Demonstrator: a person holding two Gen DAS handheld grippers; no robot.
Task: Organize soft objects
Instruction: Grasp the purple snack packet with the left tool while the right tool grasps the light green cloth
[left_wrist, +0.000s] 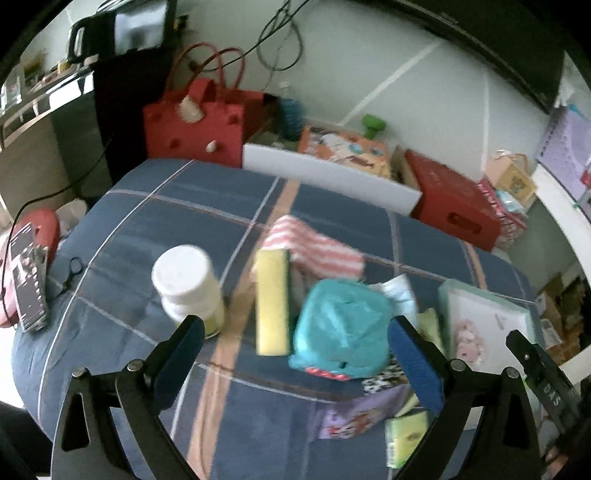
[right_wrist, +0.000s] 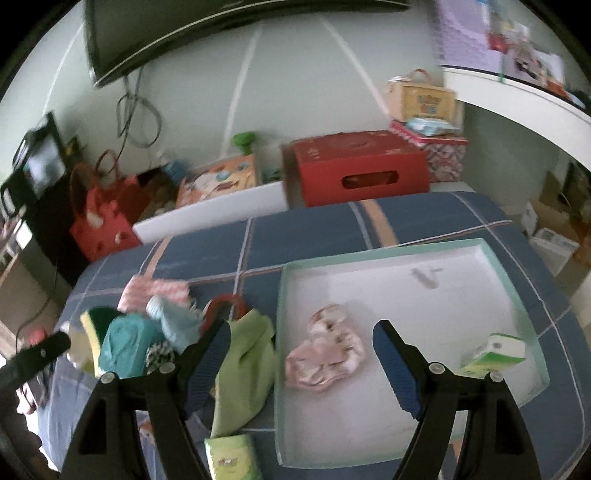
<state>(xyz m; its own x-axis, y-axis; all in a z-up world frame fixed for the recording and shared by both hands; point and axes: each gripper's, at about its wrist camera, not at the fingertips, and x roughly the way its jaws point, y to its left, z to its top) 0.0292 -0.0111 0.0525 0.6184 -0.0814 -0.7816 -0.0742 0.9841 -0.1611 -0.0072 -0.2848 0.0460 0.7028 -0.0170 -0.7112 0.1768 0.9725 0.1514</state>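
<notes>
A pile of soft things lies on the blue plaid bed (left_wrist: 147, 206): a yellow sponge (left_wrist: 272, 301), a pink striped cloth (left_wrist: 314, 247), a teal bag (left_wrist: 341, 328) and a light blue cloth (left_wrist: 400, 291). My left gripper (left_wrist: 295, 347) is open just above the sponge and teal bag. My right gripper (right_wrist: 301, 354) is open over a shallow mint-edged box (right_wrist: 424, 280) that holds a pink patterned cloth (right_wrist: 325, 350) and a green carton (right_wrist: 496, 352). A lime green cloth (right_wrist: 243, 365) lies left of the box.
A white bottle (left_wrist: 188, 284) stands left of the sponge. A green packet (right_wrist: 231, 458) lies near the front edge. A red felt bag (left_wrist: 195, 122), a red cardboard box (right_wrist: 354, 170) and a white board (left_wrist: 328, 177) line the far side. A phone (left_wrist: 27, 280) lies far left.
</notes>
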